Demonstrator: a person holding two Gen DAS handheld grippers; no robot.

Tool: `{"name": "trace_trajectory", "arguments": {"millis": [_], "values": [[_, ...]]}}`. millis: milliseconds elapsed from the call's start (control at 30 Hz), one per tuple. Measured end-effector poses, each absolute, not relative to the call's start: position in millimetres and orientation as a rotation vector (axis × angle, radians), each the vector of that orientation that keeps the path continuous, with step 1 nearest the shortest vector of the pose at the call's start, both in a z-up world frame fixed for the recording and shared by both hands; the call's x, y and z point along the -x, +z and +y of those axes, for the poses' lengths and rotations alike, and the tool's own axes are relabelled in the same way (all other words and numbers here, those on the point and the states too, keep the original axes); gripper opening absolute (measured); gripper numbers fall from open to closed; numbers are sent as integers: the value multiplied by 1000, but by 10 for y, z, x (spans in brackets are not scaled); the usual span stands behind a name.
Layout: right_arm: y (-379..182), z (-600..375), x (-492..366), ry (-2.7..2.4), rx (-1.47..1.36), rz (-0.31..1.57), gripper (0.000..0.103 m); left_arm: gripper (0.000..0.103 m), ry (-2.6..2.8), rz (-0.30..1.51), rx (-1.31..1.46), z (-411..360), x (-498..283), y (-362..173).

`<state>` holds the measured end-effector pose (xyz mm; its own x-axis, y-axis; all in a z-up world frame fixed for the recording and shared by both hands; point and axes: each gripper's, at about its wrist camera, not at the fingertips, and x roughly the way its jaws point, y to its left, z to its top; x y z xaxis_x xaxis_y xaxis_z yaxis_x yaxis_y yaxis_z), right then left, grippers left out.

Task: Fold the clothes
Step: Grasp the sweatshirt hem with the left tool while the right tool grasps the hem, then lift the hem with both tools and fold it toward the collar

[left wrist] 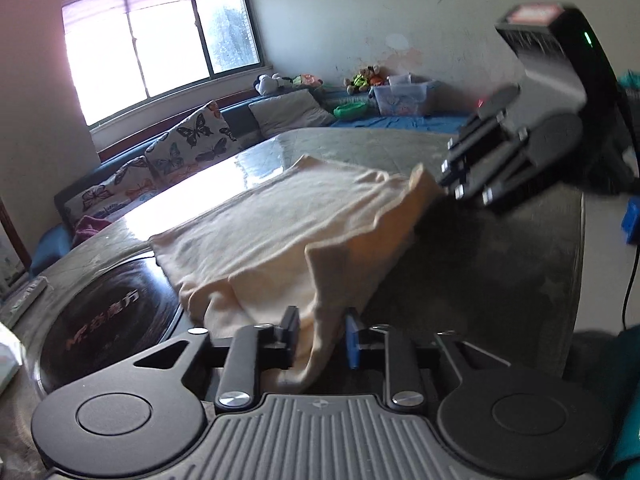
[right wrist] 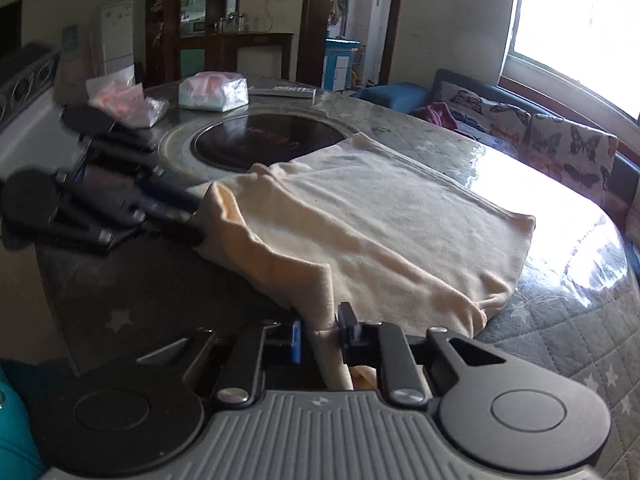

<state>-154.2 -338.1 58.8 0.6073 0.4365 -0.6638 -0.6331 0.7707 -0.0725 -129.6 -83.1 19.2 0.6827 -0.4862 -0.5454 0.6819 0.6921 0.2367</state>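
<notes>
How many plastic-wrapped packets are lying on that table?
2. One packet lies beyond the dark round hob, near the table's far edge; the other packet lies left of it, pinkish inside. More may be hidden outside the view.

The garment (right wrist: 384,216) is plain cream. The table (right wrist: 560,340) cover is grey, quilted, with white stars. The sofa cushions (right wrist: 568,148) bear dark and orange butterflies on white.

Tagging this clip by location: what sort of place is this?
Most likely a lived-in home living and dining room. A sofa with butterfly cushions sits under the window, stuffed toys line the wall, and the cream garment lies on a round dining table.
</notes>
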Motion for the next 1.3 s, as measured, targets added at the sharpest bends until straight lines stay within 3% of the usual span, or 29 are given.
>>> {"name": "trace_trajectory", "arguments": {"millis": [333,367,400,433,500,1033,1300], "values": [[723,-3384,1489,597,251,649,12,36,-637,413,-563,-744,1416,124],[729,-3385,1491,593,245,644,12,33,-640,411,-554,-729,1427,144],[732,-3385,1491,589,241,640,12,21,-643,409,-545,-715,1439,164],[734,-3384,1498,587,239,635,11,15,-646,406,-536,-701,1451,185],[744,-3384,1528,587,239,624,11,9,-651,401,-519,-673,1474,225],[1302,-3541,2339,690,239,592,10,6,-719,393,-352,-406,2107,796],[1411,-3559,2296,694,227,597,9,5,-682,363,-337,-473,1735,912]]}}
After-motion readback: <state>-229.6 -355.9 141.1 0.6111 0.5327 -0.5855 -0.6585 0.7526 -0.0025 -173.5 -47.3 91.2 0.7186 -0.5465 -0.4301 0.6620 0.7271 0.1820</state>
